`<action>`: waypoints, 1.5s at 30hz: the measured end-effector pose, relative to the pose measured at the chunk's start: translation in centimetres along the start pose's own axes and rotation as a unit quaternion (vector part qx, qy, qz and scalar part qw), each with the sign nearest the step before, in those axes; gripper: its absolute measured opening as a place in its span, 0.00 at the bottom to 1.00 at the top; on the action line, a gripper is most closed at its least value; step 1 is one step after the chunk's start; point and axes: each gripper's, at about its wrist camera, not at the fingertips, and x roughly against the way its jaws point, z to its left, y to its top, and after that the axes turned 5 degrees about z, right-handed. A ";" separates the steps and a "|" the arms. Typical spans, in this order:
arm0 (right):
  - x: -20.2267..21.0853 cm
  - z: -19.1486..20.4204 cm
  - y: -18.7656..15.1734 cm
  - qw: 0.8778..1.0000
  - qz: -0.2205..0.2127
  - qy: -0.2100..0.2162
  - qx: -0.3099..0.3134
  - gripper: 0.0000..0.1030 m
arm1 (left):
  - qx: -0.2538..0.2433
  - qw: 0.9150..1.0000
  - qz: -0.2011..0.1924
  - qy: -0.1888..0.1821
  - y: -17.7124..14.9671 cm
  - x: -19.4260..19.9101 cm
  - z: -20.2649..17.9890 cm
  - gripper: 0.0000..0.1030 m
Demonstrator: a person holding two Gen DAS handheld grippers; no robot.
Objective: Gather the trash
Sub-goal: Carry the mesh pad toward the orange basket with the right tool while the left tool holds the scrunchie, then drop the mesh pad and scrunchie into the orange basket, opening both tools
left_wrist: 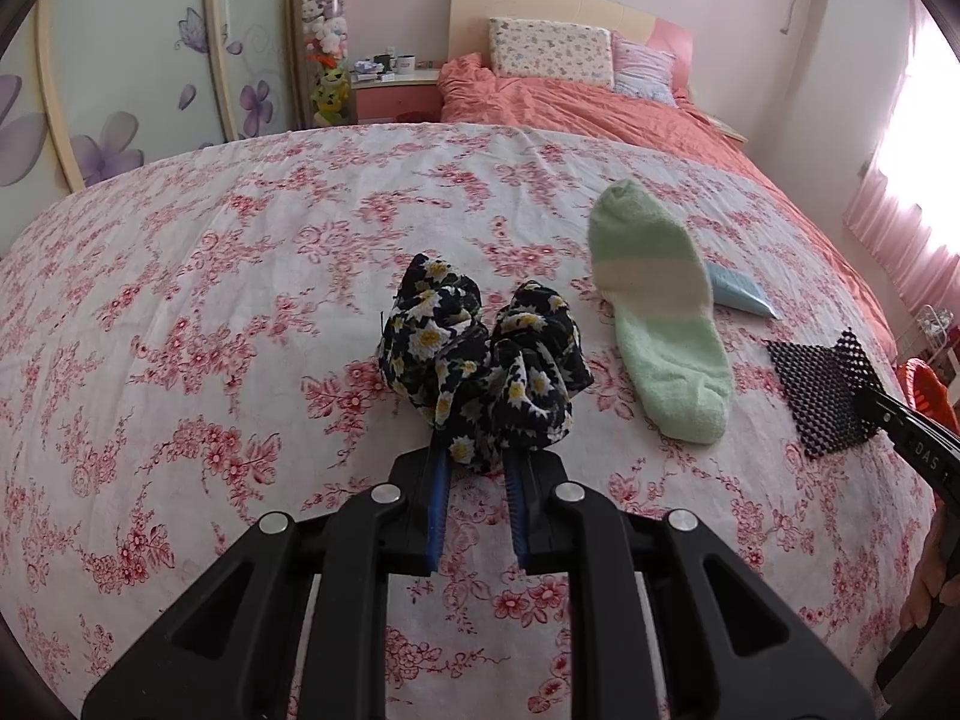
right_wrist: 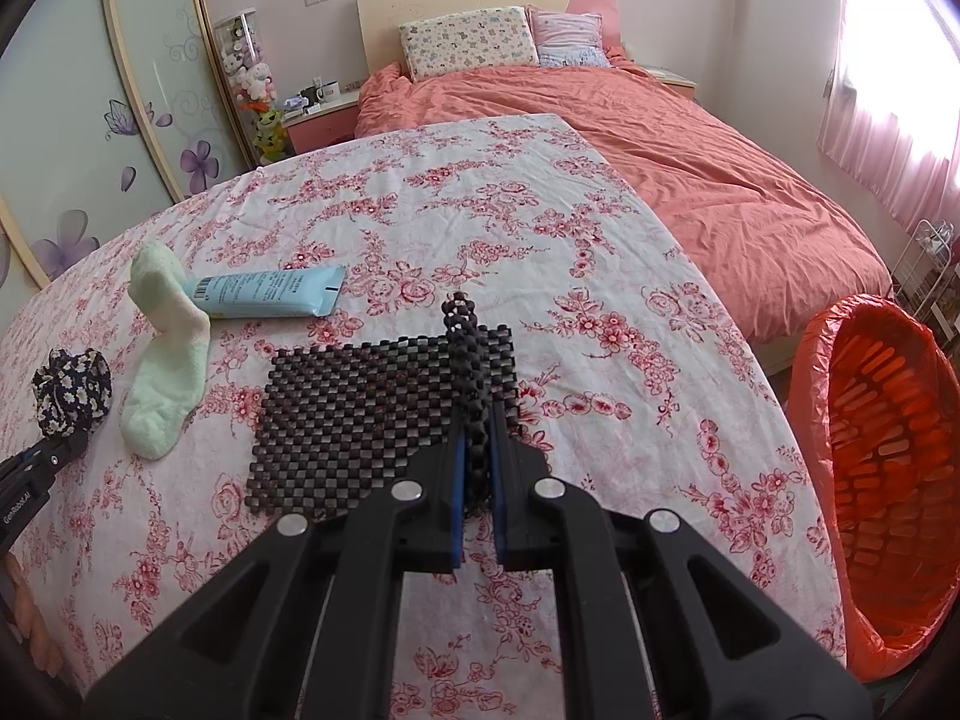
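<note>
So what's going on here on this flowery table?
A person is clearing up with a hand-held tool in each hand. The left tool is shut on a dark daisy-print scrunchie, the right tool on a pinched edge of a black mesh mat. A green sock and blue tube lie untouched; an orange-lined bin waits beside.

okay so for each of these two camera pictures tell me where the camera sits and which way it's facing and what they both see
Left wrist: sits on the left hand-held gripper, looking down along its fingers over the floral sheet; it is shut on the daisy-print scrunchie. The right hand-held gripper enters at right.
Right wrist: sits on the right hand-held gripper, facing the bed's headboard, shut on a fold of the black mesh mat; orange-lined bin at right, the left hand-held gripper at left.
Shared: scrunchie, green sock, blue tube, mat, sheet, pillows.
</note>
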 end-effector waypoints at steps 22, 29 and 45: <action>14.2 -5.4 0.1 0.988 -0.144 0.043 -0.038 0.06 | -0.072 0.990 -0.087 -0.080 0.6 9.3 -8.9 0.07; 18.2 -11.7 -1.2 0.981 -0.176 0.012 -0.083 0.06 | -0.125 0.978 -0.082 -0.147 -0.5 10.4 -16.3 0.07; 17.6 -25.3 -4.5 0.970 -0.166 -0.023 -0.177 0.06 | -0.256 0.927 -0.026 -0.272 -3.2 7.9 -34.3 0.07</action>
